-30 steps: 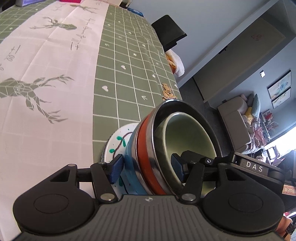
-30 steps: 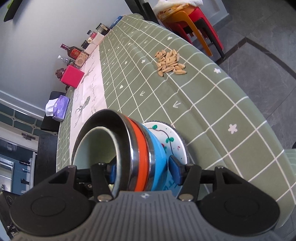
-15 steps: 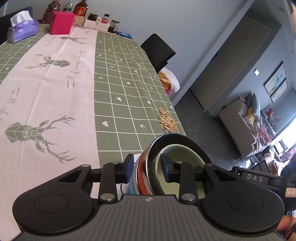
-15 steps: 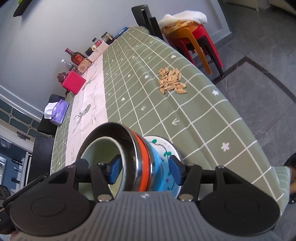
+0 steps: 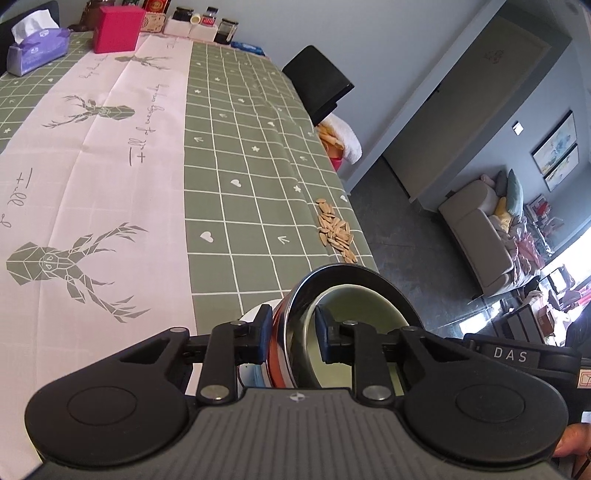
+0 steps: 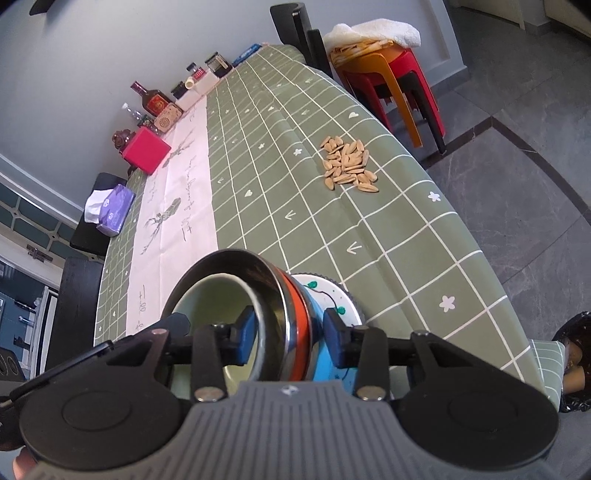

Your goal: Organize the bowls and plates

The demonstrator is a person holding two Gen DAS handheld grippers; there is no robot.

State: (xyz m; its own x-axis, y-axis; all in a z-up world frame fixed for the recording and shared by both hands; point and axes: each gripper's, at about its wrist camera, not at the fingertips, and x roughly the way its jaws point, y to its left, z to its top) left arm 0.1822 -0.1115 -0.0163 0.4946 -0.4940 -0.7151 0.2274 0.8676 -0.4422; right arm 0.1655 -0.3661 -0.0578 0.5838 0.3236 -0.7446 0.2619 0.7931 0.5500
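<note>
A stack stands near the table's right edge: a green bowl (image 5: pixel 362 306) inside a steel bowl (image 5: pixel 347 273) with an orange band (image 6: pixel 299 306), over a blue bowl (image 6: pixel 314 321), on a white painted plate (image 6: pixel 332 291). My left gripper (image 5: pixel 291 332) is closing from one side. One pad is outside the orange band, the other inside the steel rim, and both touch. My right gripper (image 6: pixel 290 332) is closing from the opposite side. One pad is inside the green bowl (image 6: pixel 214 295), the other against the blue bowl. The stack's base is hidden behind the grippers.
A heap of seeds (image 5: pixel 336 232) lies just beyond the stack by the table edge, where the cloth drops to the floor. A tissue box (image 5: pixel 37 48), a red box (image 5: pixel 116 27), bottles and jars stand at the far end. A black chair (image 5: pixel 317 85) and stacked stools (image 6: pixel 388 66) stand alongside.
Both pairs of jaws have narrowed from wide apart onto the stack's walls. The left view has risen and tipped up, so more of the table shows.
</note>
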